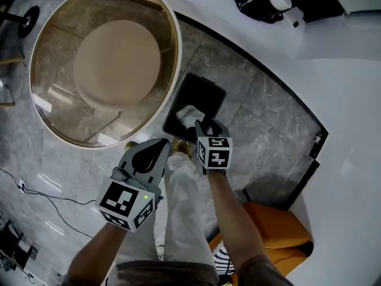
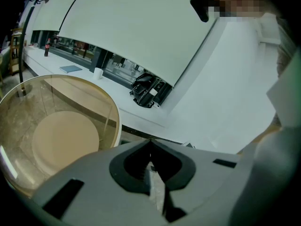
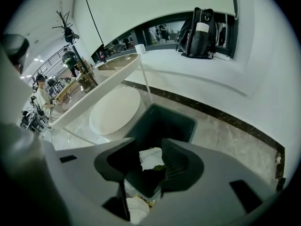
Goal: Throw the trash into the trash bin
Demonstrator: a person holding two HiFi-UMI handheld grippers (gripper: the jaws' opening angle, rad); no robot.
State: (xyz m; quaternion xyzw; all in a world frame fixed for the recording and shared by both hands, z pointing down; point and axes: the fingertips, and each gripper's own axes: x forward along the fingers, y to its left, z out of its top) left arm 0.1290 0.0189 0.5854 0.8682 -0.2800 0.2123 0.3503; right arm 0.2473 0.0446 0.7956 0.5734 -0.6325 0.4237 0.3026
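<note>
A black square trash bin stands on the marble floor beside a round glass table. My right gripper hangs over the bin's near edge and points steeply down. Its jaws stand open, and a crumpled white tissue with a green bit under it lies loose between them, above the bin's dark inside. That tissue also shows in the head view. My left gripper sits lower left of the bin, level and off to the side. Its jaws meet at the tips on a thin pale scrap.
The round glass table with a beige base fills the upper left. A white curved counter with a black strip along its foot wraps the right side. A dark bag lies on it. My white-trousered leg and an orange object are below.
</note>
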